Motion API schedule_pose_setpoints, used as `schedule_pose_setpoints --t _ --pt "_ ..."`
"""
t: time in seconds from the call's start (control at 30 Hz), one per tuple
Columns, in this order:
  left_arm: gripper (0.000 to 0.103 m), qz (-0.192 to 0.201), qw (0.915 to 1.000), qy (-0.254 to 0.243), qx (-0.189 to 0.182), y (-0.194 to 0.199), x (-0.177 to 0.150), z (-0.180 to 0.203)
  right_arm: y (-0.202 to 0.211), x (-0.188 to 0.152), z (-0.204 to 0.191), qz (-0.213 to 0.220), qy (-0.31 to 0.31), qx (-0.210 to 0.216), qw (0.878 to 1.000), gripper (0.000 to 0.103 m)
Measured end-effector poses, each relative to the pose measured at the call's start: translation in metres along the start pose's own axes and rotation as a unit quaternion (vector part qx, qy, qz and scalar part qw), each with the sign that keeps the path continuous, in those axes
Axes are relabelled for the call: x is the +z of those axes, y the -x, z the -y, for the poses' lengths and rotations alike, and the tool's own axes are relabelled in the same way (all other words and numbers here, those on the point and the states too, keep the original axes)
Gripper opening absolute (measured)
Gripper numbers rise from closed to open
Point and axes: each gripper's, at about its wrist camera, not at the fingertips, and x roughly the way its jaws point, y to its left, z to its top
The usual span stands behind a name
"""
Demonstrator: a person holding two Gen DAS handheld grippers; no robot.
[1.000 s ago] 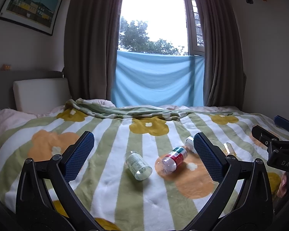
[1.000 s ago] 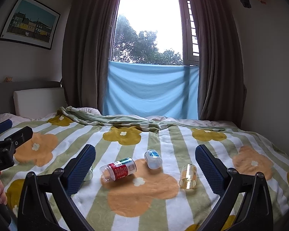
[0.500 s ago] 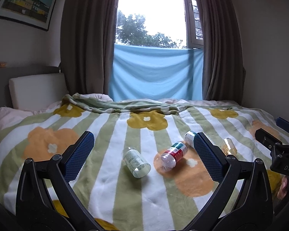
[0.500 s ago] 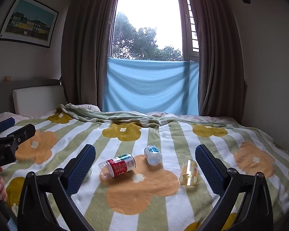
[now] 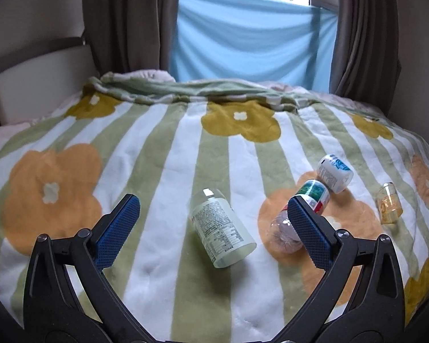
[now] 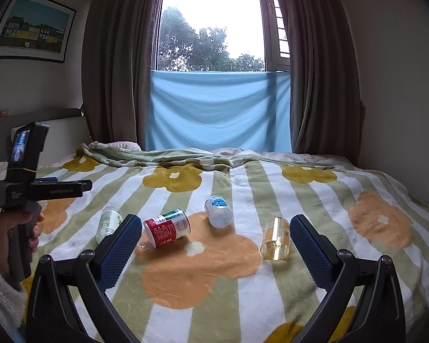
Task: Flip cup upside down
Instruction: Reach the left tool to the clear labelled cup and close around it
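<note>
Spread wide, both pairs of fingers, left gripper (image 5: 214,223) and right gripper (image 6: 216,245), gripping nothing. Lying on its side on the blanket (image 6: 314,200), lower right of the right view: cup (image 6: 275,239), just left of the right finger.

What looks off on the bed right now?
All four containers lie tipped on the blanket: the pale-label bottle, the red-label bottle with its neck behind the right tongs' pad, the blue-label bottle and the yellow cup. No spill shows. Both tongs are open, holding nothing.
</note>
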Motion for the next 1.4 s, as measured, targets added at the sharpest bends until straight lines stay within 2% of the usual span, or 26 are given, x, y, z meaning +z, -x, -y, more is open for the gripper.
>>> schedule_pose_setpoints --t 0.17,0.3,0.53,0.6,0.73,1.07,1.4 --pt "0.103 -0.073 0.9973 0.008 0.006 -0.068 -0.001 -0.002 -0.021 -0.017 0.004 -0.026 0.000 0.003 1.000 0.103" --pt "0.102 -0.145 0.9892 0.021 0.000 -0.114 -0.003 -0.005 -0.040 -0.028 0.004 -0.044 0.004 0.008 0.999 0.103" --pt "0.102 -0.213 0.9763 0.040 -0.005 -0.155 -0.010 -0.012 -0.066 -0.040 0.002 -0.064 -0.004 0.039 0.997 0.103" --pt "0.091 -0.230 0.9721 0.043 -0.014 -0.162 -0.012 -0.014 -0.071 -0.042 0.000 -0.069 -0.005 0.045 0.997 0.103" --pt "0.077 -0.261 0.9626 0.056 -0.047 -0.175 -0.018 -0.015 -0.076 -0.045 -0.003 -0.079 -0.013 0.056 0.995 0.103" --pt "0.072 -0.258 0.9624 0.058 -0.060 -0.161 -0.016 -0.018 -0.070 -0.044 -0.006 -0.077 -0.016 0.064 0.995 0.103" --pt "0.068 -0.229 0.9679 0.036 -0.098 -0.099 -0.004 -0.009 -0.044 -0.032 -0.010 -0.047 -0.021 0.070 0.996 0.103"
